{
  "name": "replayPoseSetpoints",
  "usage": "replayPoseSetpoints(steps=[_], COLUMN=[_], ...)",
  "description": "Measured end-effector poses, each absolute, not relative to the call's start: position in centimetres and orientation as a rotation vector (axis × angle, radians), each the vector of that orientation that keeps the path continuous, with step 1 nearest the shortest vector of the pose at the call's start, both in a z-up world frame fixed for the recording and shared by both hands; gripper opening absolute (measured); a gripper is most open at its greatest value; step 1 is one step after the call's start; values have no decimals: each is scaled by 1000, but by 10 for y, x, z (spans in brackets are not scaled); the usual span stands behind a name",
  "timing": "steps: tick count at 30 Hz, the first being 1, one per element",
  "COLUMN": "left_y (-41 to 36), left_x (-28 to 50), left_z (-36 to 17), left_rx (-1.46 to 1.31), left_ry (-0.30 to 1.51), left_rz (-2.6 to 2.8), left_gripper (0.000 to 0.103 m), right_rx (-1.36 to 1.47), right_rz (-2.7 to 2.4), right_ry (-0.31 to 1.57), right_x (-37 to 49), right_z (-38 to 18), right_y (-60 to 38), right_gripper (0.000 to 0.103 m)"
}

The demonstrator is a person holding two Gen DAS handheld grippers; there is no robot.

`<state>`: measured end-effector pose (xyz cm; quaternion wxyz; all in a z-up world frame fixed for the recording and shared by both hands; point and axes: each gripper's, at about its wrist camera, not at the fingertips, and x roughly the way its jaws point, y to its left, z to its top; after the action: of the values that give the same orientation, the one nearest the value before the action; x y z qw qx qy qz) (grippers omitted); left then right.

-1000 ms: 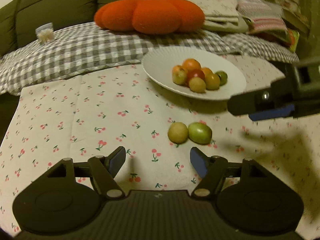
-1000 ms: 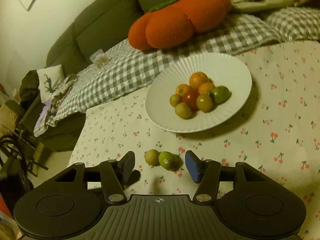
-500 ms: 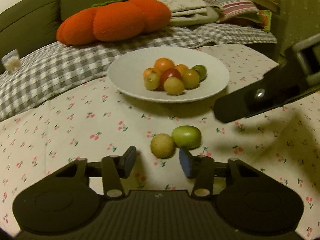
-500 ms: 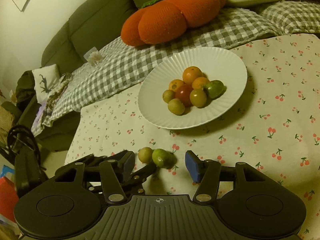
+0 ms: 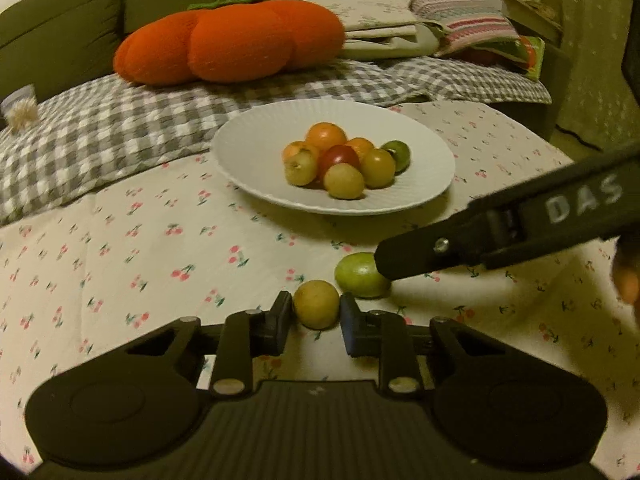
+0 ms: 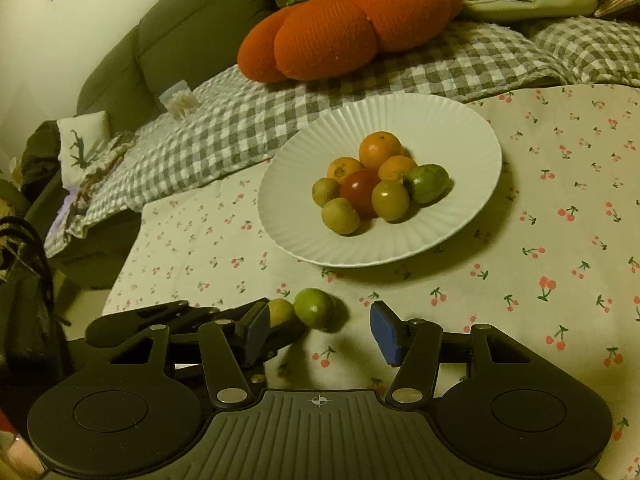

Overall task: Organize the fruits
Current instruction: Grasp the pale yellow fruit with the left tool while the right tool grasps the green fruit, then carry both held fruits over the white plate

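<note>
While the left tongs (image 5: 316, 316) squeeze in on a small yellow fruit (image 5: 316, 303), their jaws have just been closing and now press it from both sides. That yellow fruit sits on the surface (image 5: 140, 256), which has a cherry-print cloth, on the near side of the white plate (image 5: 248, 148). A green fruit (image 5: 360, 274) lies right beside the yellow one, maybe touching it, though that is hard to see. The right tongs (image 6: 320, 330) are partly open with nothing held. The green fruit (image 6: 314, 309) is just in front of them, nearer their left finger. On the white plate (image 6: 460, 128) sits a pile of fruits (image 6: 376, 182): orange, red, yellow and green. Behind the plate lies a big orange cushion (image 5: 228, 42) on a checked blanket (image 5: 100, 124).
</note>
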<state>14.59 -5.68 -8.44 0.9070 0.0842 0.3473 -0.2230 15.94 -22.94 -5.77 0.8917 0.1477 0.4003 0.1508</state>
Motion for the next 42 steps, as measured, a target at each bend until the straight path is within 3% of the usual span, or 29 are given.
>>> replayPoseSetpoints(steps=[12,18,42], left_y=[-7,4,-15], left_x=[138,138,140], left_z=[-79,-77,-36], left_rx=[44,8,-81], left_ry=[806,814,727], left_rz=[-269,-240,-262], left_gripper=[24,24,24], right_rx=[178,79,197], right_rz=[327,305,334], right_ry=[804,770,671], right_x=[176,171,149], right_z=[-77,-83,-19], right_y=[-195,-181,-205], right_gripper=[54,27,27])
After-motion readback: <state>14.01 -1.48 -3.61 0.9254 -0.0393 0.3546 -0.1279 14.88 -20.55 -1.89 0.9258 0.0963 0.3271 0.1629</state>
